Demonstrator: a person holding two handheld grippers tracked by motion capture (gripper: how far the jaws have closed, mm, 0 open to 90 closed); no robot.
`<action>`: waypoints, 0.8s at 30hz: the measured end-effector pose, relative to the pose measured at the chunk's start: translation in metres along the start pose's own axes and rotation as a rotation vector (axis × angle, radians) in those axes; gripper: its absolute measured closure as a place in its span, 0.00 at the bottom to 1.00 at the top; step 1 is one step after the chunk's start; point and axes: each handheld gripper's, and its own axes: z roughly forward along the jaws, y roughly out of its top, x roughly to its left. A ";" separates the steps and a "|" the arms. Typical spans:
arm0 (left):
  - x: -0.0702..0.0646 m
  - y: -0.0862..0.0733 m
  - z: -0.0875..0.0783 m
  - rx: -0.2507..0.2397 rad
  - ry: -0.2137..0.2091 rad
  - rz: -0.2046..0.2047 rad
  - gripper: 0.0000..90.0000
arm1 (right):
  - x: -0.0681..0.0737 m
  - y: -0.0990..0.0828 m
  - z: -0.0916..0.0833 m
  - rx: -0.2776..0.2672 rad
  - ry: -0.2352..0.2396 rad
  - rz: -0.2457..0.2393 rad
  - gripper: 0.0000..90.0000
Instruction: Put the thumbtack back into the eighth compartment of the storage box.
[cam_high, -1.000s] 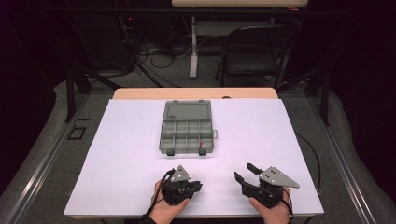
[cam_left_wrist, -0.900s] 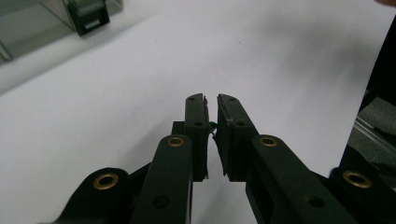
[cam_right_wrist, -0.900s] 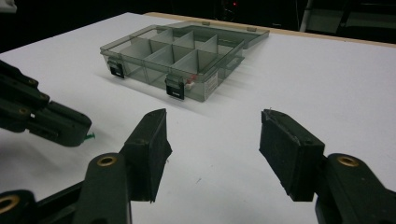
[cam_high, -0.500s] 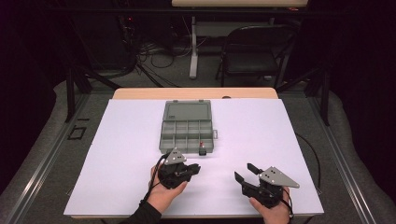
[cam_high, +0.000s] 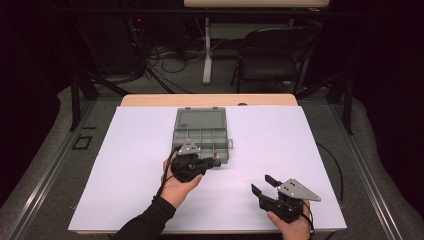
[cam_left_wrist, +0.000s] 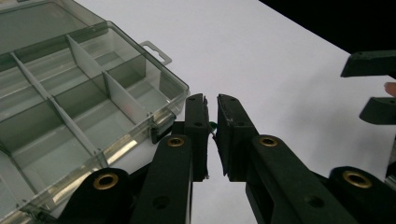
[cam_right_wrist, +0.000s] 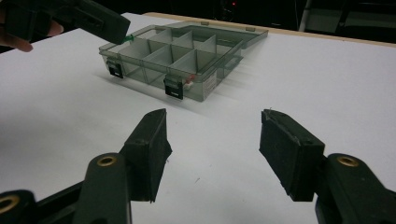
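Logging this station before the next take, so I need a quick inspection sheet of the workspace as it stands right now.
Surface: white sheet over a wooden table.
Job's things: translucent grey plastic compartment box, lid down; something small and red at its near edge.
Clutter: nothing seen.
Grippers: left hand-held gripper at the box's near edge, jaws nearly together on a tiny green item; right hand-held gripper open, apart from the box.
Cables: black cable trailing from the left hand-held gripper; loose cables on the floor behind.
Surroundings: black folding chair, dark room.
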 end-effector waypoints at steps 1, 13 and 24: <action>0.001 0.001 0.001 -0.001 0.003 -0.007 0.93 | 0.000 0.000 0.000 0.000 0.000 0.000 0.46; 0.016 0.016 0.015 0.012 0.042 -0.028 0.93 | 0.000 0.000 0.000 -0.001 0.001 -0.001 0.46; 0.027 0.020 0.033 0.034 0.077 -0.045 0.93 | 0.000 0.000 0.000 -0.001 0.002 0.001 0.46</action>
